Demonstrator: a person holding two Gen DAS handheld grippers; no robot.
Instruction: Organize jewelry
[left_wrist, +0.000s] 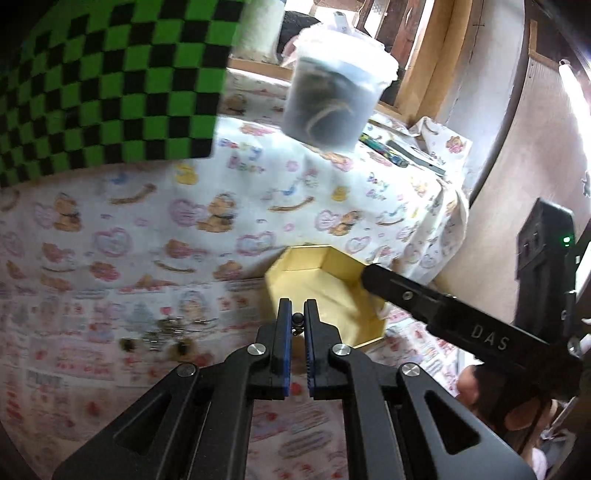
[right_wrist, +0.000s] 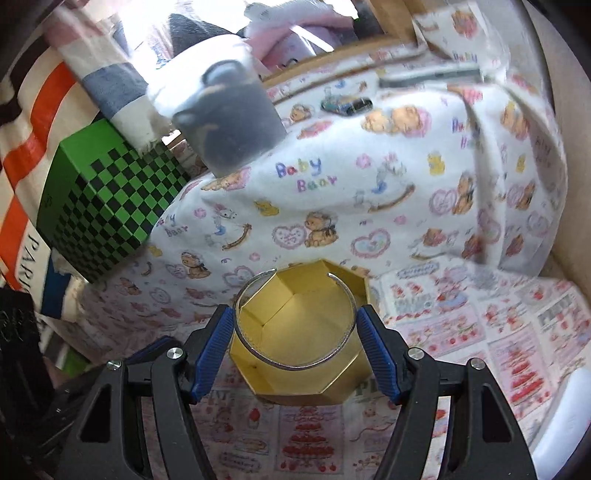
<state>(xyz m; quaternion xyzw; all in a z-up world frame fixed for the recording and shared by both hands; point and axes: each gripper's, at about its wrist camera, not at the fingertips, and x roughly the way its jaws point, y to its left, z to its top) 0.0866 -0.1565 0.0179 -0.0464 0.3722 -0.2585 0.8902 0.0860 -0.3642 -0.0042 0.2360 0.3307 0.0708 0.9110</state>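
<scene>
A yellow hexagonal box (left_wrist: 314, 280) stands open on the printed cloth. My left gripper (left_wrist: 298, 308) is shut on a small dark bead piece of jewelry (left_wrist: 297, 320), held just in front of the box. My right gripper (right_wrist: 295, 321) is shut on a silver open bangle (right_wrist: 291, 363), gripping it by its two sides, right above the box (right_wrist: 295, 384). The right gripper's finger (left_wrist: 399, 291) reaches over the box's right rim in the left wrist view. More jewelry (left_wrist: 166, 334) lies blurred on the cloth to the left.
A green and black checkered box (left_wrist: 107, 85) stands at the back left; it also shows in the right wrist view (right_wrist: 107, 206). A clear lidded tub (left_wrist: 332, 99) holding dark bangles stands behind. Small items (left_wrist: 391, 151) lie at the back right, near the table's edge.
</scene>
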